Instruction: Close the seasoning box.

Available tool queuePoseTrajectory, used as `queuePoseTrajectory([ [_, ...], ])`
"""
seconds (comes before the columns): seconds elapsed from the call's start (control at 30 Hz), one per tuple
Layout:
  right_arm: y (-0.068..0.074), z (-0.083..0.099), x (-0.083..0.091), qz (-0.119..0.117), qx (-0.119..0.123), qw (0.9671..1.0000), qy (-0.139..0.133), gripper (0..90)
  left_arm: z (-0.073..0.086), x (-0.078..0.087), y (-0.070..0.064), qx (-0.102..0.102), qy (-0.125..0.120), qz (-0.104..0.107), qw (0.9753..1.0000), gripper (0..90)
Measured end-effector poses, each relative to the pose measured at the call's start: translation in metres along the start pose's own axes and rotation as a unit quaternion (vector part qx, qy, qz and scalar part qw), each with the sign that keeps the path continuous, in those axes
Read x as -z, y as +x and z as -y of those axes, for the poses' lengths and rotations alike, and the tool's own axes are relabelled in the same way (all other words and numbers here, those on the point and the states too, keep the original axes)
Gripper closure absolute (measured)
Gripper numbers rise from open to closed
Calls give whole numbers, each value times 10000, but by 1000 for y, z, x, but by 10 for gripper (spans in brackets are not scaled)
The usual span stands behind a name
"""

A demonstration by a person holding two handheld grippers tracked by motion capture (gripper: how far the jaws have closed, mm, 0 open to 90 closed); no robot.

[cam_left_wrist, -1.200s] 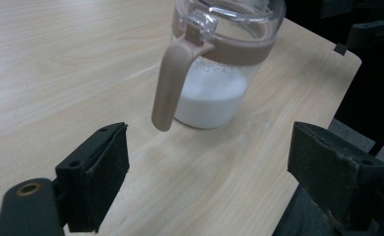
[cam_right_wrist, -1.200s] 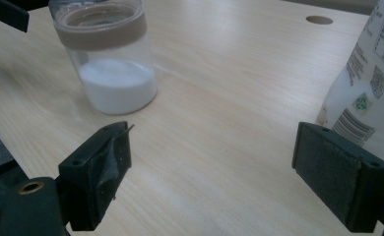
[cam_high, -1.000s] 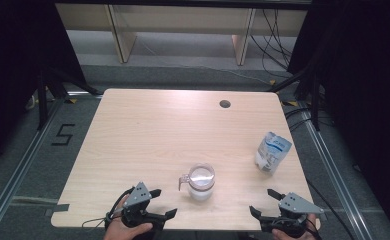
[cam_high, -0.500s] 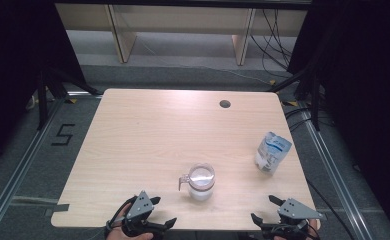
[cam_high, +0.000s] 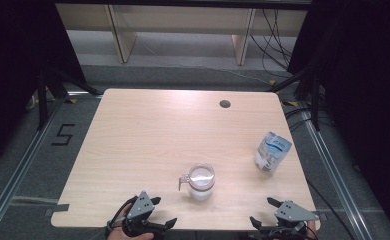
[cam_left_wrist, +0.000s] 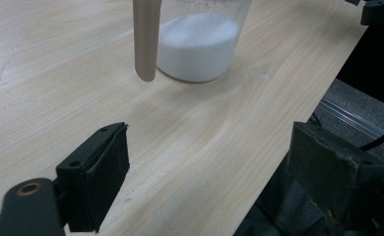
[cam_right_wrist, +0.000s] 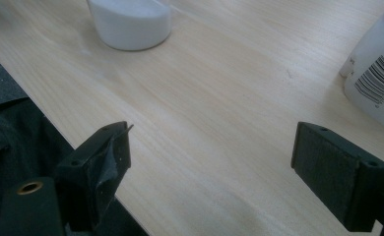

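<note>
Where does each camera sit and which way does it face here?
High view: fixed above the person's side, looking forward and down on the table; left gripper and right gripper enter at the bottom edge.
Left gripper view: rides the left gripper, facing the measuring cup of white powder; both jaws wide apart.
Right gripper view: rides the right gripper, facing across the table toward the pouch; jaws wide apart.
Shared: all three show the measuring cup.

Cup [cam_left_wrist: 198, 44] top cut off, pouch [cam_right_wrist: 377, 73] cropped — label print unreadable
</note>
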State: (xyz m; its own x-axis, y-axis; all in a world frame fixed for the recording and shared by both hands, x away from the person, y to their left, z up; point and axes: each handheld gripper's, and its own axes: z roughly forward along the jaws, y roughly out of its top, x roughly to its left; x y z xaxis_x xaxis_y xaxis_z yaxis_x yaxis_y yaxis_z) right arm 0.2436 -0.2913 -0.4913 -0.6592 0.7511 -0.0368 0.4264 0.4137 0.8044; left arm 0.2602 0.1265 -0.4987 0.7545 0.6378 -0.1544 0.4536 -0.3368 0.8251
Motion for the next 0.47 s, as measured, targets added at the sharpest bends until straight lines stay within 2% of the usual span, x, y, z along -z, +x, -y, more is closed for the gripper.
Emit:
queuePoseTrajectory([
  [0.07, -1, 0, -1, 24, 63, 10000, -40, 157, 0, -1, -1, 51, -77, 38, 10000, 155],
  [0.13, -1, 0, -1, -24, -6, 10000, 11, 157, 0, -1, -1, 24, -42, 43, 10000, 155],
  [0.17, -1, 0, -1, 28, 39, 10000, -25, 157, 0, -1, -1, 25, -43, 33, 10000, 155],
  [0.23, 0, 0, -1, -62, -28, 10000, 13, 157, 0, -1, -1, 70, -56, 20, 10000, 154],
  [0.3, 0, 0, -1, -25, -6, 10000, 10, 157, 0, -1, -2, 150, -68, 11, 9999, 154],
  [0.37, 0, 0, -1, -63, -32, 10000, 4, 157, 1, -2, -2, 146, -54, 12, 9999, 155],
  [0.4, -1, 0, -1, 9, 45, 10000, -37, 157, 0, -1, -1, 105, -8, 11, 9999, 154],
  [0.47, -2, 0, -1, 22, 42, 10000, -20, 157, 0, -1, -1, 98, 33, -16, 9999, 154],
])
